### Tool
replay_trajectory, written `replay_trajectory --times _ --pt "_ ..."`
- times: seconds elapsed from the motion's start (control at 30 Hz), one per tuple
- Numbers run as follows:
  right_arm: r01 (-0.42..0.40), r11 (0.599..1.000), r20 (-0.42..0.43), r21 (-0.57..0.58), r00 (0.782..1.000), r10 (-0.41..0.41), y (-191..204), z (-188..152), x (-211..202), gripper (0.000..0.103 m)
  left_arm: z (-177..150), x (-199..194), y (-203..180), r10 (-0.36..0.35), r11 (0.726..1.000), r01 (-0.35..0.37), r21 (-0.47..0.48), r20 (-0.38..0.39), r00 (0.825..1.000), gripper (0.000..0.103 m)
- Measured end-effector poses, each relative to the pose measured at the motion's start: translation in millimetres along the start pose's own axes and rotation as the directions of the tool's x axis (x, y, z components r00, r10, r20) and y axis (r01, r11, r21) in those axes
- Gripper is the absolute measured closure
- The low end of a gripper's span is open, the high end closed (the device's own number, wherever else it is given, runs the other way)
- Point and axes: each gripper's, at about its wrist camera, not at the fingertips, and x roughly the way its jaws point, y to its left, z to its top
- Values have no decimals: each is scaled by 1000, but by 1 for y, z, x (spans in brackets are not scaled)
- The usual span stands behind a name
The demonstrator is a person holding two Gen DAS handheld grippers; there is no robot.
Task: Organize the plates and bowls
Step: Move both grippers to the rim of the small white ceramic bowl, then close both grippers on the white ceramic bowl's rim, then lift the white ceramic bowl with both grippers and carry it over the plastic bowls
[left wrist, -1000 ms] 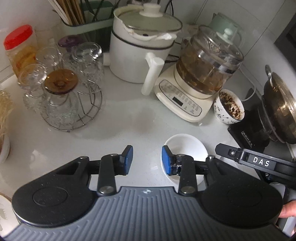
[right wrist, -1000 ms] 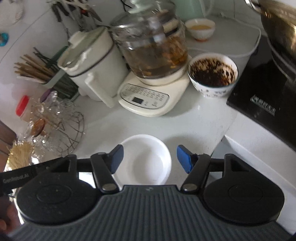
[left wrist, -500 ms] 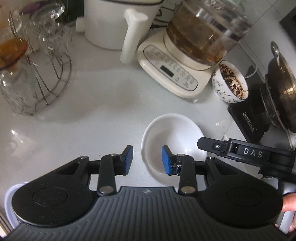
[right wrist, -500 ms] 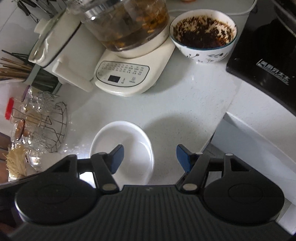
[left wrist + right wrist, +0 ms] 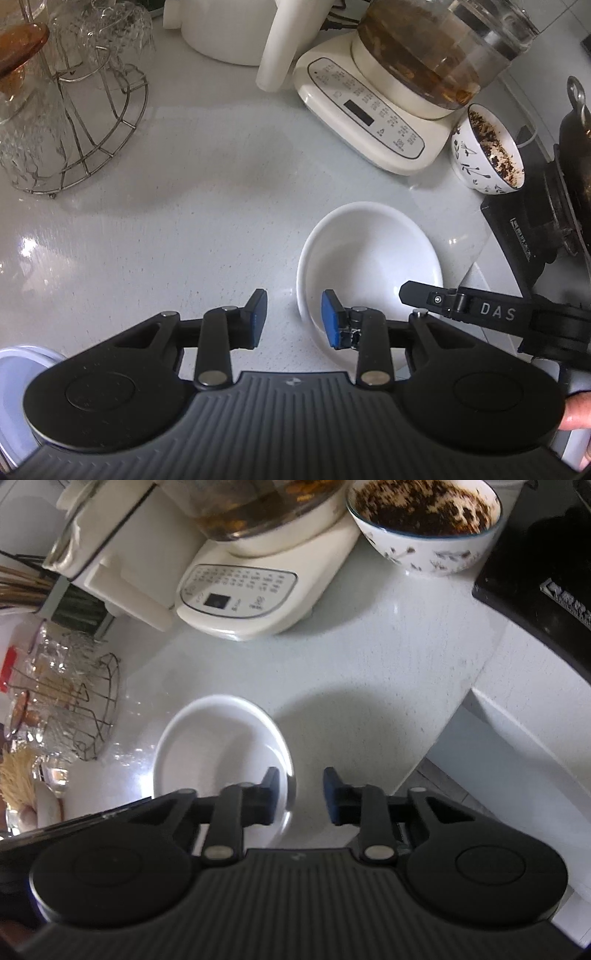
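The left gripper [image 5: 291,319] hangs over the white counter [image 5: 192,206] with its jaws partly apart, one blue pad over the bare counter and the other over the near left rim of the white bowl [image 5: 369,254]; a gap shows on either side of the rim, so nothing is clamped. The right gripper [image 5: 301,794] has just been closing its jaws, and they now straddle the bowl's [image 5: 218,746] right rim, one finger inside the bowl and one outside; motion blur makes it hard to tell whether the pads already press on the rim. The empty bowl sits on the counter in front of the cream kettle base [image 5: 369,110] and near a patterned bowl [image 5: 487,155] with dark residue inside. In the left wrist view the right gripper's black arm, lettered DAS, crosses the bowl's far right edge and hides it. The wire glass rack [image 5: 74,122] and the black stove [image 5: 535,236] are cut off by the frame.
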Motion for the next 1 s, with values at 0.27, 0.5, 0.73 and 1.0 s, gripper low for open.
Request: replay_trajectory --times 0.27,0.5,0.73,1.0 --pt "-17 1000 11 6 1000 17 -1 -2 1 85 -5 8 0 -2 1000 2 0 -15 1000 78" --pt "-29 999 15 -18 999 30 4 -1 -2 95 -1 4 -2 -29 1000 29 7 -14 999 91" --pt "-48 998 31 -41 998 50 10 4 -9 95 -1 -7 -1 -38 999 38 6 15 999 91" --pt "-78 992 41 -100 996 83 22 3 -27 94 -5 -32 5 -49 998 50 -23 59 997 91"
